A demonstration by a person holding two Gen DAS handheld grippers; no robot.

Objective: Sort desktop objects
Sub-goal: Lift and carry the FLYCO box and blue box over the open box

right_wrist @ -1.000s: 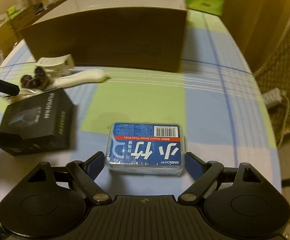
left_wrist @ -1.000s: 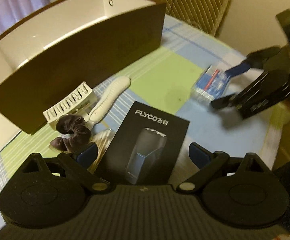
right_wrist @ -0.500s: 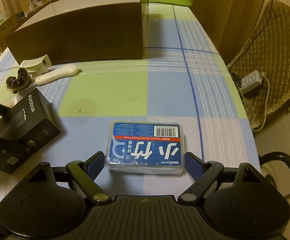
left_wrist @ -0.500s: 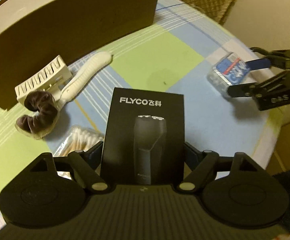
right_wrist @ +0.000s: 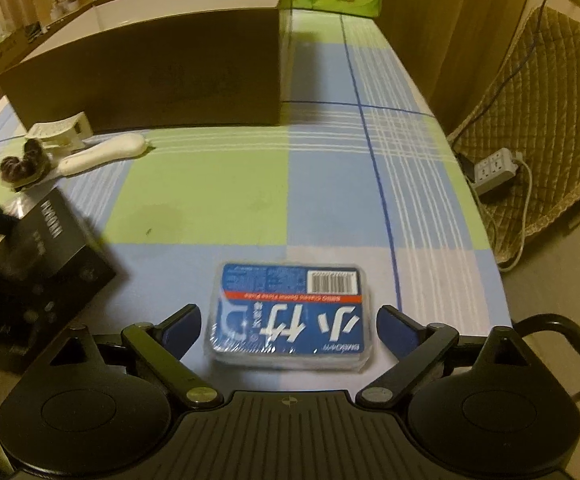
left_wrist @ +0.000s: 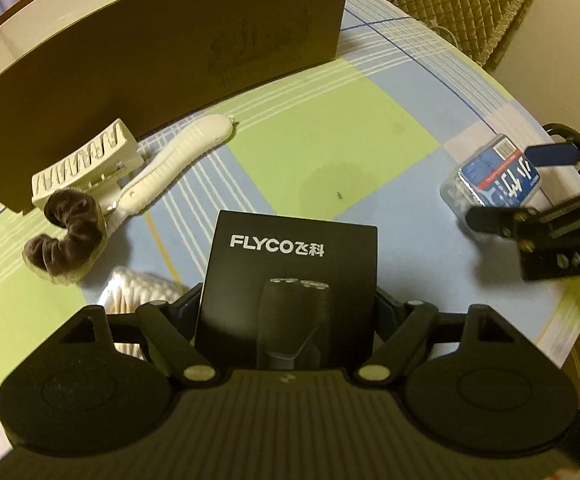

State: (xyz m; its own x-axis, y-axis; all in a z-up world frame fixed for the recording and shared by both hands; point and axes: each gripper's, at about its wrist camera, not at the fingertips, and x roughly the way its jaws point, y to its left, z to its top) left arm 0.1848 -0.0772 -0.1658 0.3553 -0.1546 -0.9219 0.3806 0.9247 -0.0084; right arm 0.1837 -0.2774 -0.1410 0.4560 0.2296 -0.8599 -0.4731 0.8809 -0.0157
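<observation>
The black rectangular FLYCO shaver box (left_wrist: pixel 290 280) is clamped between the fingers of the left gripper (left_wrist: pixel 288 316) and appears lifted, probably to be carried to the large brown open cardboard box (left_wrist: pixel 162 40) at the far side. The blue plastic-wrapped floss pick case (right_wrist: pixel 290 316) is framed by the right gripper (right_wrist: pixel 290 324), whose jaws are spread with a gap on each side; nothing is grasped yet. A packet of cotton swabs (left_wrist: pixel 142 284) is seen near the left gripper. Farther left, a brown velvet scrunchie (left_wrist: pixel 66 236), a cream ribbed handle (left_wrist: pixel 178 160) and a cream hair claw clip (left_wrist: pixel 86 160) are lying on the checked tablecloth (left_wrist: pixel 329 140), just beside the box wall.
</observation>
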